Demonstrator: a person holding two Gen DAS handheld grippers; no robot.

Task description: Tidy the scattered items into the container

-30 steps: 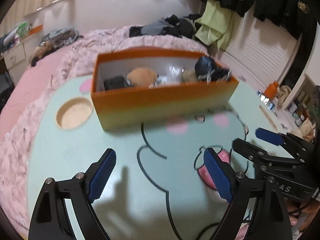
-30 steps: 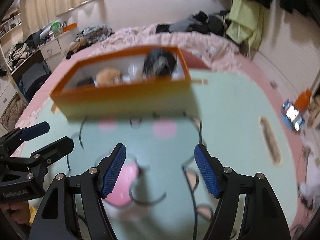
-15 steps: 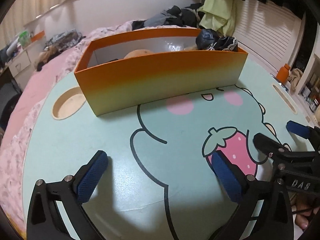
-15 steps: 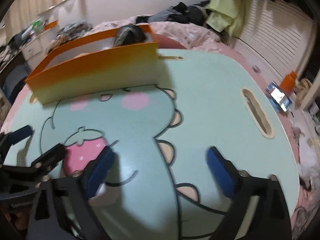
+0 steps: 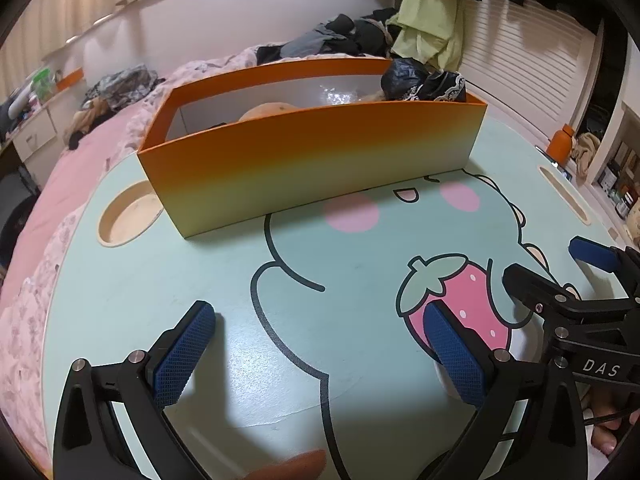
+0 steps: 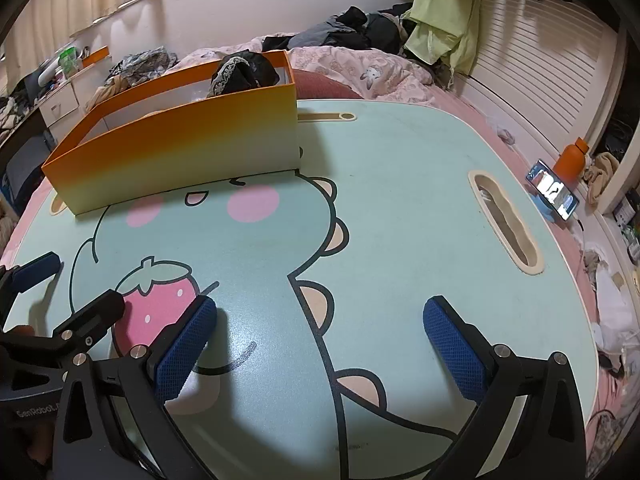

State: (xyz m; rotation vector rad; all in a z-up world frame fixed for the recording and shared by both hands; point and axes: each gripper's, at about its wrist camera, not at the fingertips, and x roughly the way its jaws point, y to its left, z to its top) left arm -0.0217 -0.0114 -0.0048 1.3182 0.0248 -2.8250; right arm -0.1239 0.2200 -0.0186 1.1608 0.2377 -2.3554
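Mint-green cartoon table (image 5: 168,288) carries the orange container (image 5: 312,160) at its far left, items inside, while the left gripper (image 5: 320,348) and right gripper (image 6: 320,344) hover near, jaws wide, empty.

An orange bottle (image 6: 572,159) stands beside a lit phone (image 6: 553,192).

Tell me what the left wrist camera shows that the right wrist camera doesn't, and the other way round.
Only the left wrist view shows the round cup recess in the table and a tan rounded item inside the orange box. Only the right wrist view shows the phone and the small slot behind the box. Both show the box, black lacy fabric, orange bottle, and open, empty jaws.
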